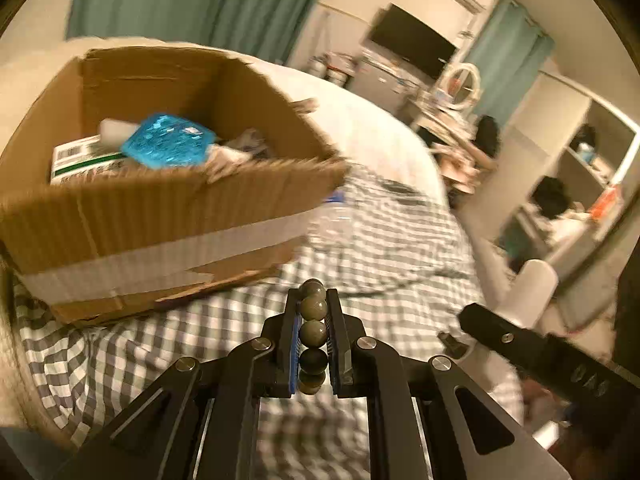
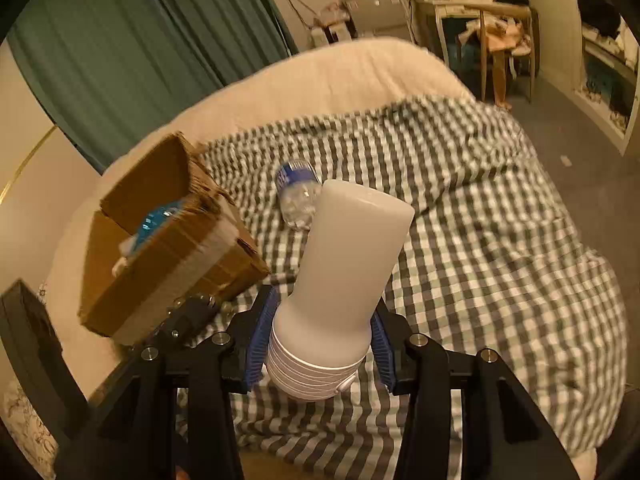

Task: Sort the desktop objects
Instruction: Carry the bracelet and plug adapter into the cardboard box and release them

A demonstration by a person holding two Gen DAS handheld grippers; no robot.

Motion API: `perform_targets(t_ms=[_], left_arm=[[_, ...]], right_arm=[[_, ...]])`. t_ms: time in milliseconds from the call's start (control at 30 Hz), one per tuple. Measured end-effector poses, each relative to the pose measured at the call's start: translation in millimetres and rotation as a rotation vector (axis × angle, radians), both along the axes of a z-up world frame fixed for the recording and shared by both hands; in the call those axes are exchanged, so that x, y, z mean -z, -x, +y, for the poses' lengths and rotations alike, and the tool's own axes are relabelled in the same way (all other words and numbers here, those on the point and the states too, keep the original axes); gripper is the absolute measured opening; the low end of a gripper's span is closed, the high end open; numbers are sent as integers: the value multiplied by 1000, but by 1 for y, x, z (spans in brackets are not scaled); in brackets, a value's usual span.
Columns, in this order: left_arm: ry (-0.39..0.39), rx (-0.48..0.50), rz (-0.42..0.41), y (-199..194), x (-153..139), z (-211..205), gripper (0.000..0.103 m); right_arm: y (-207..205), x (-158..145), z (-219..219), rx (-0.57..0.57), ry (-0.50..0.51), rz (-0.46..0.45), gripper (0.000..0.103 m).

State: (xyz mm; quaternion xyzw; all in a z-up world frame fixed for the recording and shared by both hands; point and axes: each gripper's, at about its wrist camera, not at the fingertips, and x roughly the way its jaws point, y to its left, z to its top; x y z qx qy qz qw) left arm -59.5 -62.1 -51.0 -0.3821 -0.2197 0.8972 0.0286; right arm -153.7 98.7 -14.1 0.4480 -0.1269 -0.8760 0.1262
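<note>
My left gripper point(image 1: 313, 304) is shut on a string of dark green beads point(image 1: 313, 336), held above the checked bedspread just in front of the open cardboard box point(image 1: 160, 216). In the box lie a blue shiny packet point(image 1: 168, 145) and a white-and-green carton point(image 1: 86, 160). My right gripper point(image 2: 320, 340) is shut on the ribbed cap end of a white plastic bottle point(image 2: 352, 248) that points forward and up. The same cardboard box point(image 2: 172, 256) sits to its left. A clear water bottle point(image 2: 298, 196) with a blue label lies on the bedspread beyond; its blurred shape point(image 1: 334, 220) shows beside the box.
The checked bedspread point(image 2: 480, 240) covers a bed with a cream blanket point(image 2: 320, 80) at the far end. Green curtains point(image 2: 120, 48) hang behind. A desk, chair and shelves stand at the right of the room. The right gripper's black body point(image 1: 540, 356) shows in the left wrist view.
</note>
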Motion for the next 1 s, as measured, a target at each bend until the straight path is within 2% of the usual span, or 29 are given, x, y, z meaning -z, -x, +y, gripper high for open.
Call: perform_targets(t_ms=[100, 167, 267, 300, 367, 467, 567, 667, 800, 867, 900, 933, 967, 1000], left_arm=[[-69, 42, 15, 2, -36, -22, 11], [-62, 63, 43, 4, -59, -31, 11], [-8, 57, 131, 3, -101, -43, 11], [24, 59, 142, 15, -114, -46, 11], [95, 56, 138, 25, -133, -59, 11], [180, -25, 128, 31, -144, -85, 11], [225, -102, 109, 51, -140, -108, 11], [251, -165, 59, 70, -123, -129, 11], [224, -156, 15, 92, -89, -148, 11], [237, -132, -13, 103, -76, -152, 13], [243, -128, -21, 105, -73, -152, 15], [243, -110, -24, 109, -70, -153, 30], [238, -93, -25, 109, -68, -151, 63], [239, -81, -29, 108, -67, -146, 79]], right_arm=[[-1, -25, -5, -6, -5, 27, 44], [0, -47, -13, -23, 2, 64, 44], [6, -76, -34, -69, 13, 116, 44], [8, -83, -44, -87, 18, 130, 44], [18, -95, -70, -134, 24, 152, 44], [33, -96, -103, -187, 23, 163, 44], [54, -89, -138, -233, 23, 148, 44], [77, -71, -164, -254, -14, 121, 44], [97, -46, -179, -262, -13, 86, 44], [103, -40, -179, -246, -12, 79, 45], [106, -37, -176, -229, -2, 61, 53], [107, -37, -172, -210, 5, 59, 65], [105, -38, -167, -193, 10, 68, 70], [100, -41, -162, -176, 18, 83, 73]])
